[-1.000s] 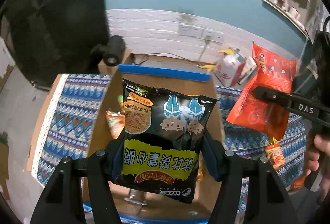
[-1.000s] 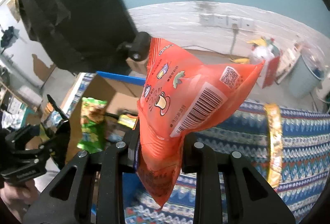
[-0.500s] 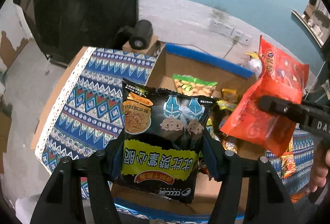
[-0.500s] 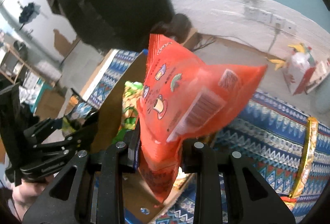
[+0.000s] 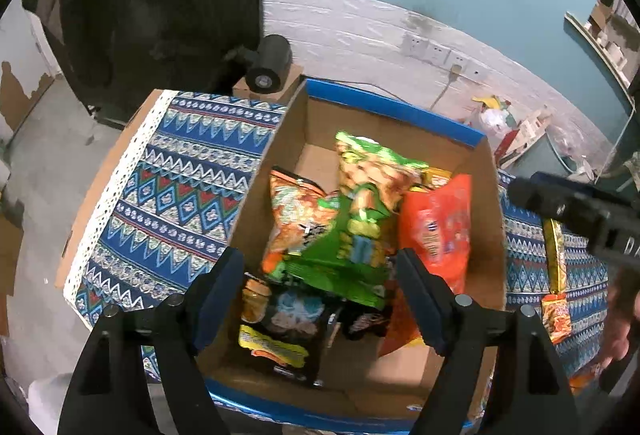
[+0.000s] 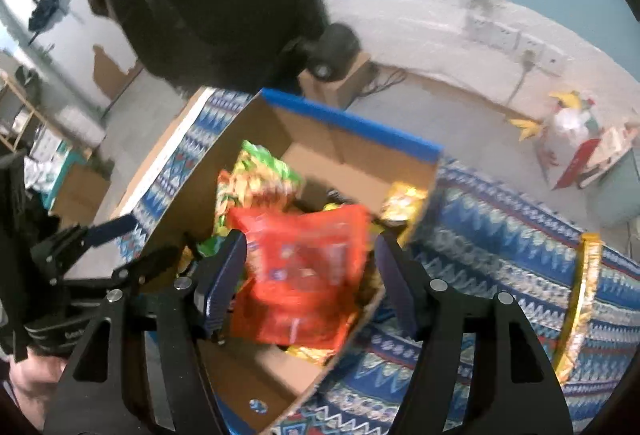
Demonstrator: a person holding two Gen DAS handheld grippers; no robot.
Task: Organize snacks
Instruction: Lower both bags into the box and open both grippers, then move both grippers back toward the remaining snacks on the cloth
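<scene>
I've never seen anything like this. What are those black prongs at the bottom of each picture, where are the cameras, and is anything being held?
No robot here: a person holds a hand-held gripper in each hand, each carrying a wide-angle camera looking along its two fingers. One picture is from the left hand-held gripper, the other from the right hand-held gripper. Both point down into a cardboard box with a blue rim, standing on a patterned cloth. Both sets of jaws are opening and hold nothing: the black snack bag and the orange snack bag are in or dropping into the box, beside a green bag. A yellow strip of packets lies on the cloth.
</scene>
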